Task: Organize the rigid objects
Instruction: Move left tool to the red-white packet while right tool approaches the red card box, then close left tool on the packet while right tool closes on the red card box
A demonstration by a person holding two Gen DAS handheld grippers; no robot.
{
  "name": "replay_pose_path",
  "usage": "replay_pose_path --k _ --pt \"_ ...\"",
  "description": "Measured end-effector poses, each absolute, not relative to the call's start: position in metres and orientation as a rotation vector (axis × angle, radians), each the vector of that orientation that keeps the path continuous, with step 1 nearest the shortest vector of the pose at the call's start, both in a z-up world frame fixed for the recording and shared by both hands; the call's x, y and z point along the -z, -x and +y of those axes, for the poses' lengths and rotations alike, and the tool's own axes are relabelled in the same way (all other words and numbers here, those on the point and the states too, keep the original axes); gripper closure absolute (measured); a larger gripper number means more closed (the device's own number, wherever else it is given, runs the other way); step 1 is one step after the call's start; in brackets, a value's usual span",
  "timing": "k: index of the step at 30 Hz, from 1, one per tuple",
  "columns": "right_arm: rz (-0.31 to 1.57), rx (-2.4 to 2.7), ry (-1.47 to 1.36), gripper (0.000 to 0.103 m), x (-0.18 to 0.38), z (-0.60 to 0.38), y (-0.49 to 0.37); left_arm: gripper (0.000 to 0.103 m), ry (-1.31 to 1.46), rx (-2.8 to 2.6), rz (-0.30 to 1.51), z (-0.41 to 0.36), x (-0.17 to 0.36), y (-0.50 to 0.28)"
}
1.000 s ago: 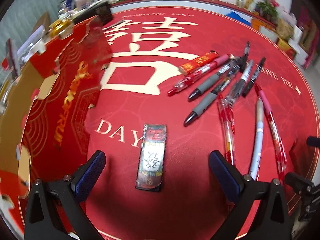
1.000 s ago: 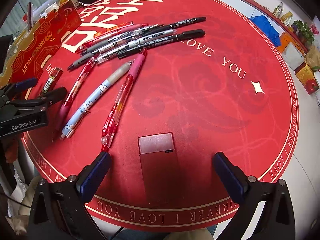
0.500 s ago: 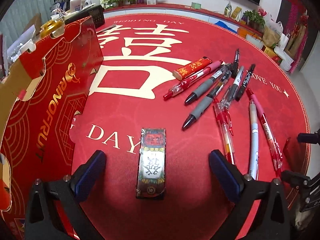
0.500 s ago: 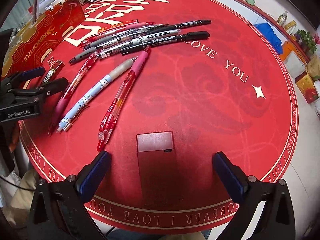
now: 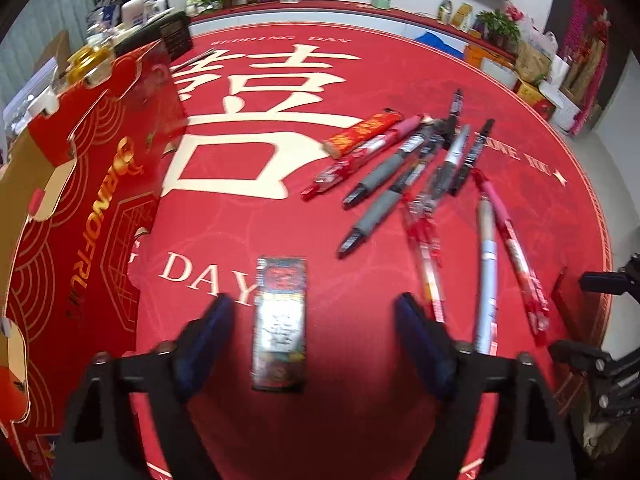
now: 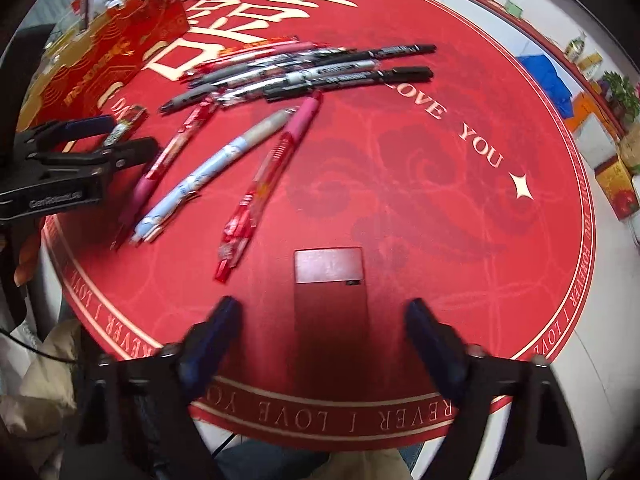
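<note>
Round red printed mat point(image 5: 248, 220), left gripper point(image 5: 316, 326) jaws just closing, apart, patterned flat pack point(image 5: 280, 320) between them untouched, right gripper point(image 6: 322, 328) jaws likewise closing astride dark red box point(image 6: 330, 292), pens point(image 6: 280, 76) beyond both

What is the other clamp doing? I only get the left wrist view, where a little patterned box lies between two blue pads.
Observer: The right gripper points down over a plain dark red box that lies flat on the red mat.
Operator: Is it squeezing that box?
Observer: No. Its jaws have just been closing, but there is a clear gap on each side of the box.
Operator: Is anything close enough to get in the way?
Observer: A red pen lies to the box's left, its near tip apart from the box.
</note>
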State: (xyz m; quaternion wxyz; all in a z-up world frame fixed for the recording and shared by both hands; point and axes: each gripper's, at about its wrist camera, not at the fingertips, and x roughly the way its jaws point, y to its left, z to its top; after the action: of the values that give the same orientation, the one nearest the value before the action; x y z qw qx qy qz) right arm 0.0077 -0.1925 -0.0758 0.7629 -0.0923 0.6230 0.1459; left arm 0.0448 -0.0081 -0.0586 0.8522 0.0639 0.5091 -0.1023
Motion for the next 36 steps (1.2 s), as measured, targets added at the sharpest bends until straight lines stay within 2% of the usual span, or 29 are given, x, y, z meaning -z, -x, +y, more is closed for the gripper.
replay_pose_path --k 1,2,3,4,5,20,36 --pt "1.350 -0.320 0.202 0.042 0.073 -0.191 -0.006 0.036 -0.141 0.224 1.073 -0.011 0.058 -0.044" --pt "1.350 -0.320 0.204 0.053 0.070 -0.192 -0.008 0.047 -0.146 0.234 1.073 -0.014 0.057 -0.043" --pt "1.347 -0.322 0.203 0.065 0.069 -0.192 -0.007 0.062 -0.153 0.242 1.073 -0.018 0.056 -0.041" --pt "1.347 -0.323 0.201 0.067 0.068 -0.192 -0.007 0.072 -0.158 0.247 1.072 -0.021 0.055 -0.040" --pt "1.343 -0.324 0.201 0.067 0.067 -0.192 -0.006 0.078 -0.164 0.249 1.076 -0.023 0.054 -0.039" --pt "1.266 -0.336 -0.017 0.067 0.043 -0.226 -0.009 0.078 -0.064 0.157 1.007 -0.025 0.022 -0.014" --pt "1.172 -0.354 -0.041 0.067 0.012 -0.208 -0.034 0.078 -0.008 0.070 0.944 -0.014 -0.009 -0.010"
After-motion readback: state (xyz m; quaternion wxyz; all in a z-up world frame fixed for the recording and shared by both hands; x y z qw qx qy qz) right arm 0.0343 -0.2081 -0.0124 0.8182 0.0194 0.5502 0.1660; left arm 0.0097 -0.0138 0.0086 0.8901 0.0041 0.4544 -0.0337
